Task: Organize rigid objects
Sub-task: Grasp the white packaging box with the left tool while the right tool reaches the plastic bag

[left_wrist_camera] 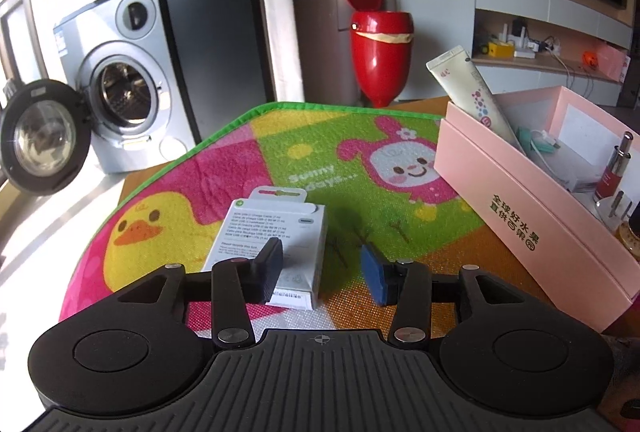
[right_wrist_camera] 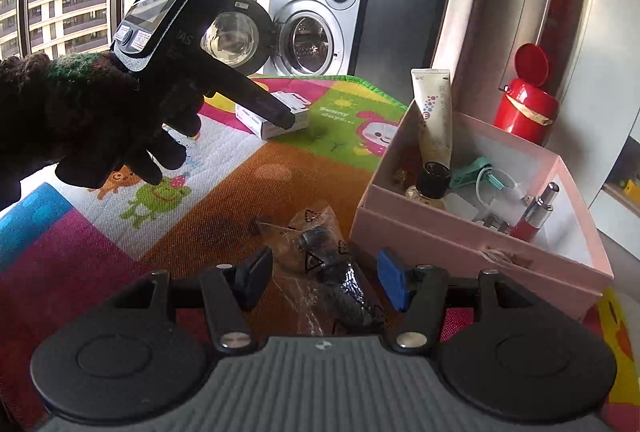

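Rigid objects mostly sit in the pink box (right_wrist_camera: pixel 472 244) at 2 o'clock. Left gripper (left_wrist_camera: pixel 322 266), spread, lines up on the white carton (left_wrist_camera: pixel 276 232); right gripper (right_wrist_camera: pixel 322 278), spread, straddles the bagged black part (right_wrist_camera: pixel 324 260). Next, each must pinch squarely.

One white carton (left_wrist_camera: pixel 276 236), one pink box (left_wrist_camera: pixel 532 232), one bagged item (right_wrist_camera: pixel 320 264).

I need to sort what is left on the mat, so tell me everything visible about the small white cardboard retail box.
The small white cardboard retail box is flat and rectangular, with a hang tab at its far end, grey printed text lines and a barcode label at the near end. It lies closed on the colourful cartoon play mat, beside the yellow duck print. The left gripper is open in front of it, its black finger overlapping the box in view; contact cannot be told.
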A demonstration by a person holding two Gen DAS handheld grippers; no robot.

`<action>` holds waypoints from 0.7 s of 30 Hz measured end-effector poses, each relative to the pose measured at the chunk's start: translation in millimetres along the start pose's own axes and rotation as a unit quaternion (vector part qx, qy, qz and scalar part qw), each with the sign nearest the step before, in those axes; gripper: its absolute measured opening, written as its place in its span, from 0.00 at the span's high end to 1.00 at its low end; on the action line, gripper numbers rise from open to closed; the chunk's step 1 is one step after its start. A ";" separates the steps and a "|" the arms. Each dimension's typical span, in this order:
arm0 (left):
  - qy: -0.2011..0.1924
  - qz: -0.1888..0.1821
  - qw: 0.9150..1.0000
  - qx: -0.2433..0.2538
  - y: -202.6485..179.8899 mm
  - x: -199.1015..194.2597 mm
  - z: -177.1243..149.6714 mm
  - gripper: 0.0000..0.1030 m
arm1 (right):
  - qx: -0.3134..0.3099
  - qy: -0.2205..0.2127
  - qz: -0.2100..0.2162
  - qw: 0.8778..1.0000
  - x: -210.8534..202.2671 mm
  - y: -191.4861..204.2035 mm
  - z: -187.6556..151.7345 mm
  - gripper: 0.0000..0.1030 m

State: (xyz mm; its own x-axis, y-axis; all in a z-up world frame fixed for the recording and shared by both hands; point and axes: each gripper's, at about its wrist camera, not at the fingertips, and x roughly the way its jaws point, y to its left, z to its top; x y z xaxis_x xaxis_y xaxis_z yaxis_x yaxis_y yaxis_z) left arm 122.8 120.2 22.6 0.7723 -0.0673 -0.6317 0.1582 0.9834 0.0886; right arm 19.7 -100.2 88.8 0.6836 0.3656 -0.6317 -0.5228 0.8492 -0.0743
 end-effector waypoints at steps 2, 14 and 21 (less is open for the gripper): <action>0.002 -0.004 1.000 0.005 -4.7 1.8 -0.3 0.34 | 0.024 0.010 0.004 1.000 3.4 -10.3 -8.1 0.42; -0.027 0.013 0.999 -0.021 25.9 -6.5 9.5 0.28 | 0.091 0.015 0.024 0.995 8.3 -27.8 -28.4 0.33; -0.003 -0.016 0.999 -0.049 42.8 16.7 13.4 0.26 | 0.092 0.014 0.027 0.995 7.6 -28.3 -28.3 0.32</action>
State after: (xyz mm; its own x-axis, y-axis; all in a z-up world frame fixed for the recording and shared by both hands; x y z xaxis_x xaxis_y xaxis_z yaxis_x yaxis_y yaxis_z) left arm 150.7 158.8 26.1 0.7711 -0.0994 -0.6289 0.1224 0.9925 -0.0068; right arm 25.3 -132.2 64.2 0.6407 0.4043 -0.6527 -0.4546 0.8849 0.1019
